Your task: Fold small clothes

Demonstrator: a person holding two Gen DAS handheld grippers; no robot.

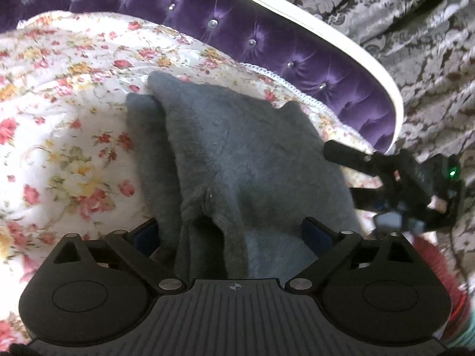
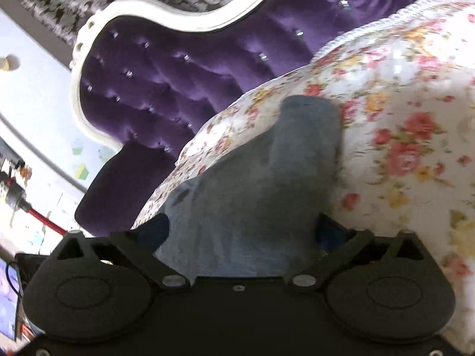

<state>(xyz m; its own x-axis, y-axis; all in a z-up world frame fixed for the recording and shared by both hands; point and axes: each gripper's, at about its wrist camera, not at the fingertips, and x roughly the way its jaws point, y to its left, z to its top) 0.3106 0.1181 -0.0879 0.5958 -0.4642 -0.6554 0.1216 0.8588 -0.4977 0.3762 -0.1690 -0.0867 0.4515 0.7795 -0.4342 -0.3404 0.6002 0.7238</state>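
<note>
Lying folded on the floral white quilt point(image 1: 59, 112), a fuzzy grey garment point(image 1: 237, 154) is sitting between both grippers.
Left gripper point(image 1: 231, 234) and right gripper point(image 2: 240, 231) are standing released, jaws spread wide around the cloth.

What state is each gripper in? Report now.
Left gripper: jaws open wide, astride the grey fleece garment, not gripping it.
Right gripper: jaws open wide, same garment between them, not gripped.

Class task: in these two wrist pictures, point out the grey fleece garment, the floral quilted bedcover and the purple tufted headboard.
Grey fleece garment point(image 1: 237, 154): left wrist view, middle of the top fold.
Floral quilted bedcover point(image 1: 68, 95): left wrist view, bare patch left of the garment.
Purple tufted headboard point(image 2: 166, 89): right wrist view, buttoned velvet panel.
</note>
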